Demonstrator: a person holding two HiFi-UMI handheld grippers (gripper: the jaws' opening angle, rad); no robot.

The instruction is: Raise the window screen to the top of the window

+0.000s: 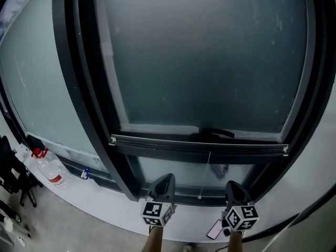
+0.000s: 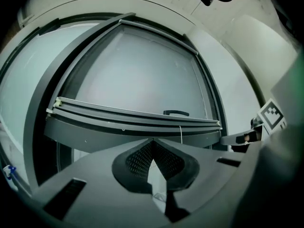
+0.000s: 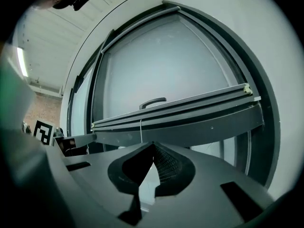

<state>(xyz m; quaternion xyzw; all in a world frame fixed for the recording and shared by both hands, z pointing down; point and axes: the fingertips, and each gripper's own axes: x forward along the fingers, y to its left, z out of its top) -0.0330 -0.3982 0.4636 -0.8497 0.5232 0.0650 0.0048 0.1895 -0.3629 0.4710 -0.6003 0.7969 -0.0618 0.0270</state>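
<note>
The window screen's dark bottom bar [image 1: 199, 145] runs across the window about two thirds of the way down, with grey mesh [image 1: 199, 56] above it. A black handle [image 1: 215, 134] sits on the bar at the middle, and a thin white cord [image 1: 205, 180] hangs from it. My left gripper [image 1: 166, 179] and right gripper [image 1: 233, 186] are side by side below the bar, apart from it, both shut and empty. In the left gripper view the bar [image 2: 133, 118] lies just past the closed left gripper [image 2: 152, 144]. The right gripper view shows the bar [image 3: 175, 112] and cord [image 3: 141, 129] beyond the right gripper [image 3: 153, 145].
A clear bottle with a red cap [image 1: 50, 169] and a small blue item [image 1: 85, 173] stand on the white sill [image 1: 105, 203] at the left. A small grey object [image 1: 219, 168] lies on the sill behind the cord. Dark stands [image 1: 13, 177] are at the far left.
</note>
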